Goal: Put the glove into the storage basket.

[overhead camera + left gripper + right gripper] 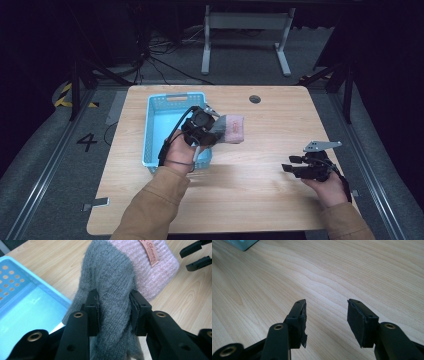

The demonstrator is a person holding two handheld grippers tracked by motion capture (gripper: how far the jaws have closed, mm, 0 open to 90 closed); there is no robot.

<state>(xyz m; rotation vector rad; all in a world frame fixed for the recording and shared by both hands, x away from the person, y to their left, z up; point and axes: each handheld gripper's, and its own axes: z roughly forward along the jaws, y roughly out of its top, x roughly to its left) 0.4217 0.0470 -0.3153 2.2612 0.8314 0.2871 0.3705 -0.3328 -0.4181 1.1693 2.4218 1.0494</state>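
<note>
Knitted sock (229, 128), grey at one end and pink with a small sewn-on label at the other, sits just left of centre in the high view, beside the right wall of the light blue perforated basket (172, 102). The left gripper (204, 131) has it: in the left gripper view both black pads are pressed into the bunched grey knit (112, 302), and the pink end reaches toward the top of the frame over the wooden table (270, 190). The left hand (178, 154) comes up from the lower left, its tan-sleeved forearm angled toward the basket's near corner. Lower right, the right gripper (290, 164) points left across the bare wood, jaws spread apart with nothing between them, the right hand (330, 186) low by the table edge.
</note>
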